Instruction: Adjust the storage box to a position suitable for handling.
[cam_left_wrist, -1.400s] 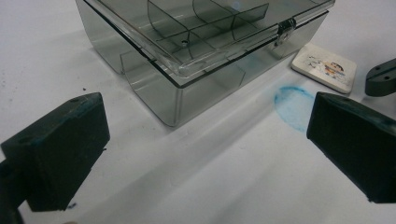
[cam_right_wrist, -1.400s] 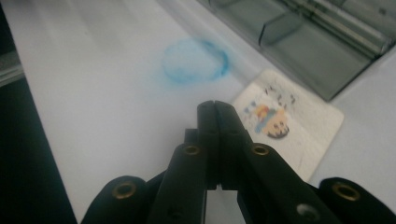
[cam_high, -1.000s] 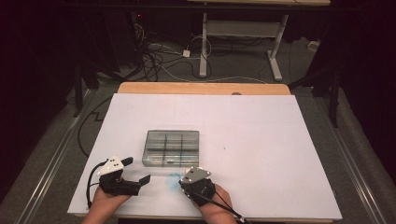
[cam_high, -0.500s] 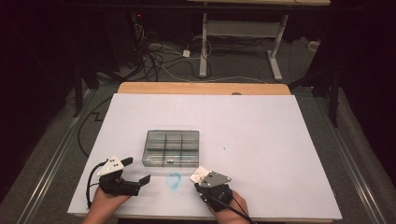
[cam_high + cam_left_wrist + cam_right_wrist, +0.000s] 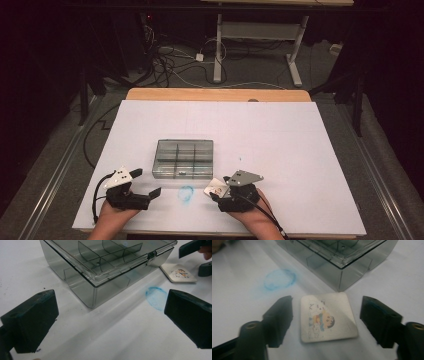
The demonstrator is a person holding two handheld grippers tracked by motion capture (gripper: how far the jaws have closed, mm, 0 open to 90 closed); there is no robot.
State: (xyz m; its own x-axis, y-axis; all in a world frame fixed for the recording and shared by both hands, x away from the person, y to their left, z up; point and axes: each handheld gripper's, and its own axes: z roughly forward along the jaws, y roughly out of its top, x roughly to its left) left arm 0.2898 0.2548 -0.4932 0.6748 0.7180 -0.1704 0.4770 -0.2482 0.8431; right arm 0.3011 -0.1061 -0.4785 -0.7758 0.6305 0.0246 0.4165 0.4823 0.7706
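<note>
**Framing the Tile Between Open Jaws**

Lying flat on the white table [image 5: 300,150], the square picture tile [image 5: 327,316] sits between the right gripper's [image 5: 325,315] jaws, which have just been opening and stand clear of it. The left gripper [image 5: 150,192] gapes empty, farther off; the compartment box [image 5: 183,158] lies just beyond.

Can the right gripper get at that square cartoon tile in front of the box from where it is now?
Probably yes. The tile lies flat between the right gripper's open jaws, which have just been opening, with nothing over it; the closed box stands just beyond.
</note>
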